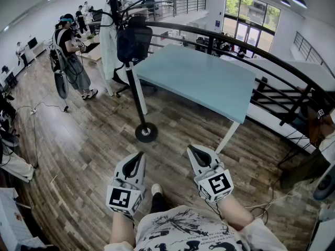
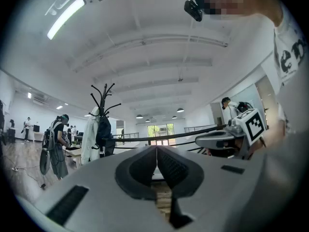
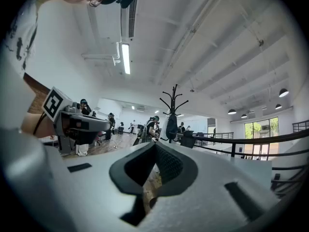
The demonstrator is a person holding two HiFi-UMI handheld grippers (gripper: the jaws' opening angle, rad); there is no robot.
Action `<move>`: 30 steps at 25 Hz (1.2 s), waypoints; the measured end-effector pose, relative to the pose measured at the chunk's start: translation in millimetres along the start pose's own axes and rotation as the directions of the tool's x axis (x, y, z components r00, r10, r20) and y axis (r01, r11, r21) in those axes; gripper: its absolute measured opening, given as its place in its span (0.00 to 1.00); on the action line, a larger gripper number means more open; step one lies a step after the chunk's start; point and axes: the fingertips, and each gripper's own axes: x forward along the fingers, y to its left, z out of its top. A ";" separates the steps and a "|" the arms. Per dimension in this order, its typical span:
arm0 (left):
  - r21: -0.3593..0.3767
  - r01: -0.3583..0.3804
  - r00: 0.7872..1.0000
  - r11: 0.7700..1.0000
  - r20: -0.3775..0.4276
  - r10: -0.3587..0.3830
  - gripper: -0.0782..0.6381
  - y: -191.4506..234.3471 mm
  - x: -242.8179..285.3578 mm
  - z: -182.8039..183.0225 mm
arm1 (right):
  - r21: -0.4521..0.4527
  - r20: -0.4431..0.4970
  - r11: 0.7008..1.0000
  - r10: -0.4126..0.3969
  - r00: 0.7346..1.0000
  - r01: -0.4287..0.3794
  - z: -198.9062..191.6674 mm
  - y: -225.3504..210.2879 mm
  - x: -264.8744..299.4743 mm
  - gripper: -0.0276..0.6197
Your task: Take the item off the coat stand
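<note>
A black coat stand (image 1: 137, 90) rises from a round base on the wood floor, left of a light blue table (image 1: 204, 82). A black backpack (image 1: 134, 42) hangs on it, with a white coat (image 1: 109, 48) beside. Both grippers are low and near me, well short of the stand. My left gripper (image 1: 139, 155) is shut and empty; my right gripper (image 1: 192, 149) is shut and empty too. In the left gripper view the stand (image 2: 102, 105) and backpack (image 2: 103, 131) stand far off, left of the closed tips (image 2: 156, 149). In the right gripper view the backpack (image 3: 171, 127) hangs just above the closed tips (image 3: 155, 145).
A person with gear (image 1: 73, 56) stands on the floor left of the stand, others farther back. A black curved railing (image 1: 246, 43) runs behind the table. Cables and bags lie along the left edge (image 1: 15, 161).
</note>
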 end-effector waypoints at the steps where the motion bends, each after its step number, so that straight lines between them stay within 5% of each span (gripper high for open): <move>1: 0.001 0.000 1.000 1.000 0.002 0.000 0.12 1.4 -0.5 0.3 | -0.003 0.002 1.000 0.001 1.000 -0.001 0.5 0.7 1.1 0.03; 20: -0.057 -0.009 1.000 0.998 -0.016 0.008 0.12 46.4 16.9 -33.0 | 0.065 -0.005 0.998 0.028 1.000 -0.028 -15.7 1.9 55.9 0.03; 30: -0.066 -0.044 0.999 0.997 -0.008 0.044 0.12 152.6 88.5 -37.6 | 0.096 -0.017 0.995 0.037 0.999 -0.035 -28.8 -25.2 182.0 0.03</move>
